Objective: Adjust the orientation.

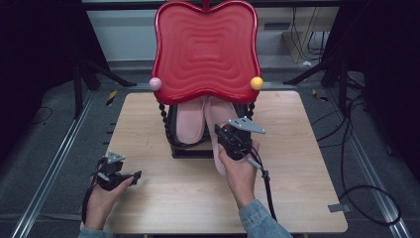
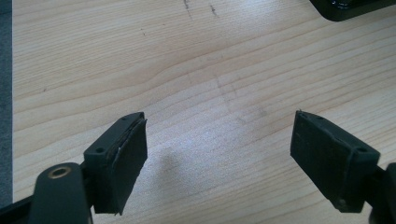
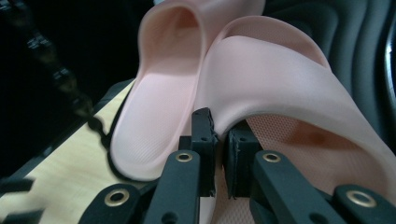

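Two pink slippers lie under the red top of a small rack (image 1: 205,49), on its black lower shelf (image 1: 190,151). The left slipper (image 1: 189,124) (image 3: 154,102) lies fully on the shelf. The right slipper (image 1: 218,111) (image 3: 280,79) sticks out over the shelf's front edge toward the person. My right gripper (image 1: 227,136) (image 3: 219,154) is shut on this slipper's side rim, just behind the strap. My left gripper (image 1: 131,177) (image 2: 219,158) rests low over the wooden table (image 1: 173,198) at the front left, open with nothing between its pads (image 2: 126,158).
The rack stands at the table's far middle, with a pink ball (image 1: 155,83) and a yellow ball (image 1: 256,83) at its red top's corners and beaded black posts at the sides. Its black base corner (image 2: 345,7) is ahead of the left gripper. Cables lie on the floor at right.
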The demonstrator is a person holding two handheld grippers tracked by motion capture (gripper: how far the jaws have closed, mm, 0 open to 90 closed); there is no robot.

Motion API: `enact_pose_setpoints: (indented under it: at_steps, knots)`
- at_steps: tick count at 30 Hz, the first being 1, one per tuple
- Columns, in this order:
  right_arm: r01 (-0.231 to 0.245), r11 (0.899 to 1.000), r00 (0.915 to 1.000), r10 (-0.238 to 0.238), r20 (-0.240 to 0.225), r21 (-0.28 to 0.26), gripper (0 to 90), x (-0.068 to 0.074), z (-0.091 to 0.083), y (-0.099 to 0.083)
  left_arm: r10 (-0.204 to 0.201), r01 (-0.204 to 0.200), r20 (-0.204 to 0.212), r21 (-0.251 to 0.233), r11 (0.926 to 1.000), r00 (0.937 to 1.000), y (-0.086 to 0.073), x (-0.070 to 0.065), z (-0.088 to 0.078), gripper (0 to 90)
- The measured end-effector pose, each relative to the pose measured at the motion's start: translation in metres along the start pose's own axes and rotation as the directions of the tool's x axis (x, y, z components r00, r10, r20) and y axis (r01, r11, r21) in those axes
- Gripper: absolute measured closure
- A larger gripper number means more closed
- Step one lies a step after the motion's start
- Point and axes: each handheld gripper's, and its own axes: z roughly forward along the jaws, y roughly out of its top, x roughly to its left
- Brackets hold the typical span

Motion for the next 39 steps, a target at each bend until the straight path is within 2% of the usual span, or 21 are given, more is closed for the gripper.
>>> enact_pose_setpoints:
  at_steps: [6,11,16,20,25,32,35,36,39]
  knots:
    - [-0.004,1.0,0.9984,0.004,0.056,-0.012,84.0,0.001,0.015,0.004,-0.002,0.002,0.002,-0.001,1.0,1.0,0.0,0.001,0.0,18.4]
    - [0.008,1.0,0.9964,-0.007,0.085,-0.015,83.5,0.003,0.025,0.003,-0.001,0.001,0.004,-0.002,1.0,1.0,0.0,0.0,0.0,18.4]
    - [0.014,1.0,0.9971,-0.016,0.075,0.021,79.3,0.003,0.032,0.002,0.0,0.0,0.005,-0.001,1.0,1.0,0.0,0.0,0.0,18.4]
    - [0.011,0.997,0.9981,-0.015,0.059,0.072,74.9,0.002,0.038,-0.001,0.002,-0.002,0.006,0.001,1.0,1.0,0.0,0.0,0.001,18.5]
    - [0.017,0.996,0.9987,-0.021,0.047,0.087,70.0,0.003,0.041,-0.002,0.0,0.0,0.007,0.0,1.0,1.0,0.0,0.0,0.0,18.5]
    - [0.037,0.991,0.9989,-0.04,0.023,0.129,55.9,0.003,0.038,-0.002,-0.001,0.001,0.006,0.0,1.0,1.0,0.0,0.0,0.0,18.5]
    - [0.039,0.99,0.9989,-0.042,0.019,0.139,52.5,0.004,0.038,-0.002,0.0,0.0,0.007,0.0,1.0,1.0,0.0,0.0,0.0,18.5]
    - [0.064,0.988,0.9975,-0.068,0.023,0.14,48.9,0.004,0.034,-0.002,0.002,-0.002,0.004,-0.001,1.0,1.0,0.0,0.001,-0.001,18.5]
    - [0.095,0.985,0.9951,-0.098,0.013,0.145,46.8,0.005,0.025,-0.002,-0.004,0.004,0.004,-0.004,1.0,1.0,0.0,0.001,-0.001,18.5]
